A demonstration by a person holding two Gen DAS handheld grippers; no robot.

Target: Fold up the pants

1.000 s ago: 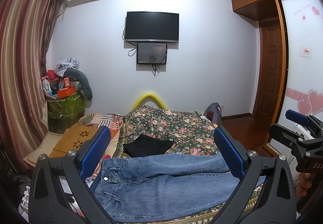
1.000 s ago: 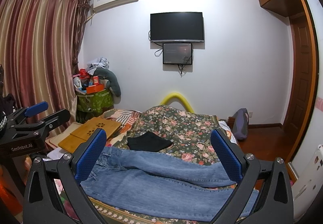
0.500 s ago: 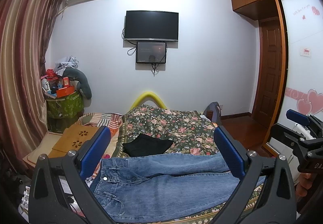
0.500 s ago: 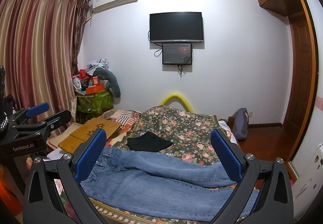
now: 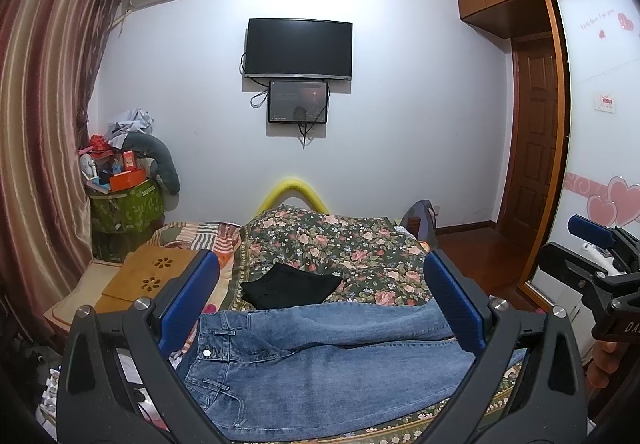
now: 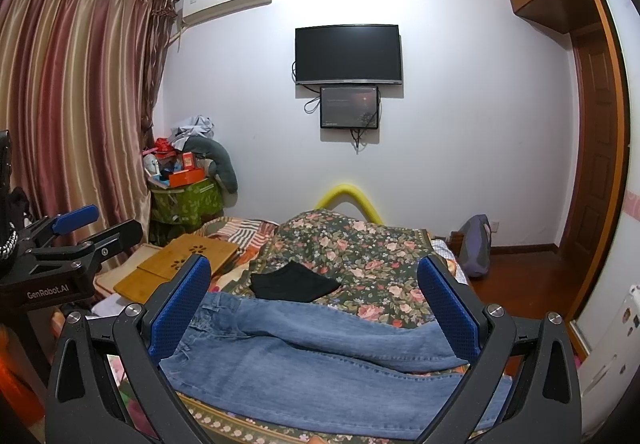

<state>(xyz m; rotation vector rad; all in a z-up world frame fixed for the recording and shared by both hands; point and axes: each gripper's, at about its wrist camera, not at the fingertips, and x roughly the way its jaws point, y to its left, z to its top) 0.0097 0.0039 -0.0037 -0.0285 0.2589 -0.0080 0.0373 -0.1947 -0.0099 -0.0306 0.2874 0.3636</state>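
Note:
Blue jeans [image 5: 320, 364] lie flat across the near end of the bed, waistband to the left, legs running right; they also show in the right wrist view [image 6: 320, 360]. My left gripper [image 5: 320, 308] is open and empty, held above and in front of the jeans, and is seen from the side in the right wrist view [image 6: 76, 240]. My right gripper [image 6: 316, 304] is open and empty, also above the jeans, and appears at the right edge of the left wrist view [image 5: 592, 256].
A folded black garment [image 5: 292, 286] lies on the floral bedspread [image 5: 360, 252] beyond the jeans. A wooden lap tray [image 5: 148, 276] sits at the bed's left. A cluttered green stand [image 5: 124, 204] is by the curtain. A wooden door [image 5: 536, 148] and wardrobe are right.
Both grippers have shifted only slightly; the views are nearly the same. The jeans have not moved.

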